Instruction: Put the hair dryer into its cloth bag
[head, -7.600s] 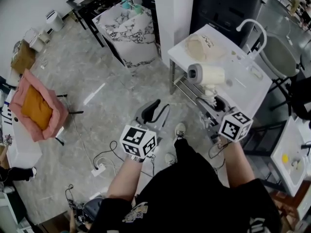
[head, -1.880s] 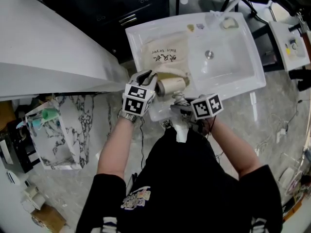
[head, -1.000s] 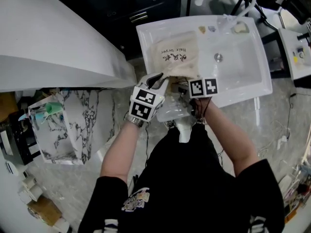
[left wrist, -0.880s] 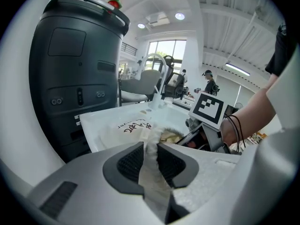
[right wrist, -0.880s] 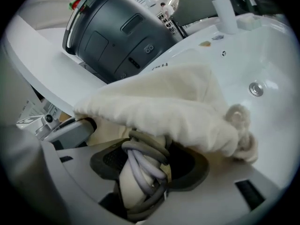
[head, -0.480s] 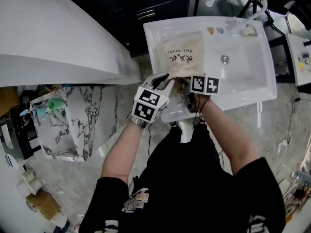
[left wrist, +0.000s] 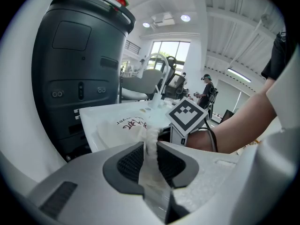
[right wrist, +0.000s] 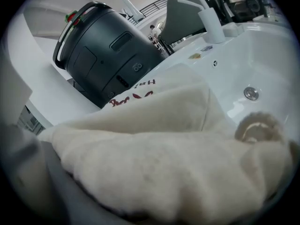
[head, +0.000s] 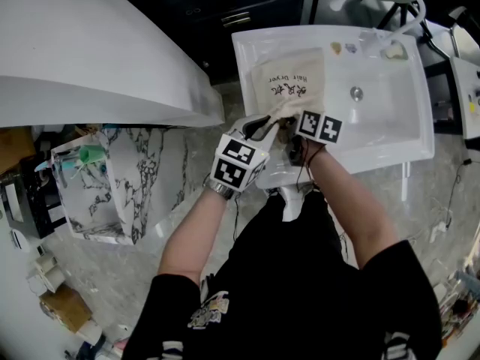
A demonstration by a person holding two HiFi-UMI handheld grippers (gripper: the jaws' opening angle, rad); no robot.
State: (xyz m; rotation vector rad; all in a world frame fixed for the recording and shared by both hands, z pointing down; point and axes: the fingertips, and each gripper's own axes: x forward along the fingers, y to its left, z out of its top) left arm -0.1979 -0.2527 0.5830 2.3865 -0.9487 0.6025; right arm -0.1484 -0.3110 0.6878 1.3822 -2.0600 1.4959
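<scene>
White sink (head: pixel 390 118): cloth bag (head: pixel 292 88) lies flat on its left half. At the sink's near edge, left gripper (head: pixel 262 126) is clamped on the bag's gathered rim. Right gripper (head: pixel 294 142) is smothered in cloth, its opening unreadable. Hair dryer's rounded end (right wrist: pixel 258 125) apparently shows at the bag's mouth.

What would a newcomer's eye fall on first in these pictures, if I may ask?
The cream cloth bag with red print lies on the white sink's flat left side, its near edge pinched between the left gripper's fingers. The right gripper sits close beside it, its own view filled with cloth. Behind the sink stands a dark grey drum-shaped unit.
</scene>
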